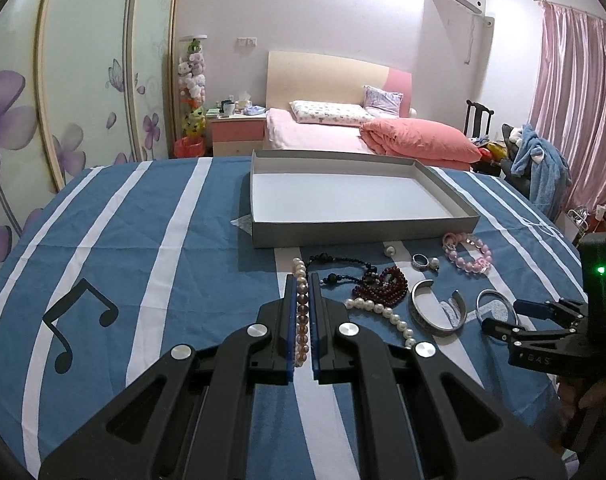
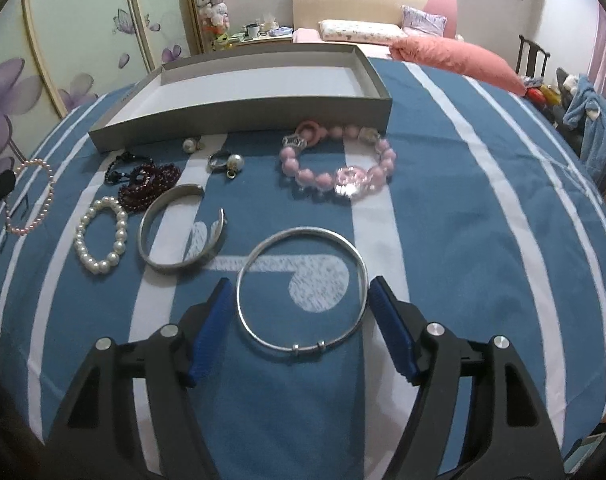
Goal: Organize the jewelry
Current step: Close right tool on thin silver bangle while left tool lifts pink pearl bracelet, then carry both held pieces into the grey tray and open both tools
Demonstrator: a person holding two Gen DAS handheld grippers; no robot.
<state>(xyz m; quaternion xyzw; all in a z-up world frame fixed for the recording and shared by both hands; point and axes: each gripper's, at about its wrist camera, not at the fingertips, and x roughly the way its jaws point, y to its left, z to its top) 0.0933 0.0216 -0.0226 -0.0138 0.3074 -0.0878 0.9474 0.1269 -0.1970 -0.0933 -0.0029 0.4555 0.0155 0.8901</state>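
Observation:
My left gripper (image 1: 302, 280) is shut on a pink pearl bracelet (image 1: 302, 312), whose beads run between the blue pads just above the striped cloth. The right wrist view shows that bracelet (image 2: 29, 196) hanging at the far left. My right gripper (image 2: 301, 280) is open, its pads on either side of a thin silver bangle (image 2: 303, 349) that lies flat on the cloth. A shallow grey box (image 1: 363, 232) with a white floor stands behind the jewelry, nothing inside it.
Between the grippers and the box (image 2: 243, 114) lie a white pearl bracelet (image 2: 101, 236), a silver cuff (image 2: 179, 232), dark red beads (image 2: 151, 184), black beads (image 2: 121, 168), a pearl ring (image 2: 225, 162) and a pink bead bracelet (image 2: 339, 164). A bed stands behind the table.

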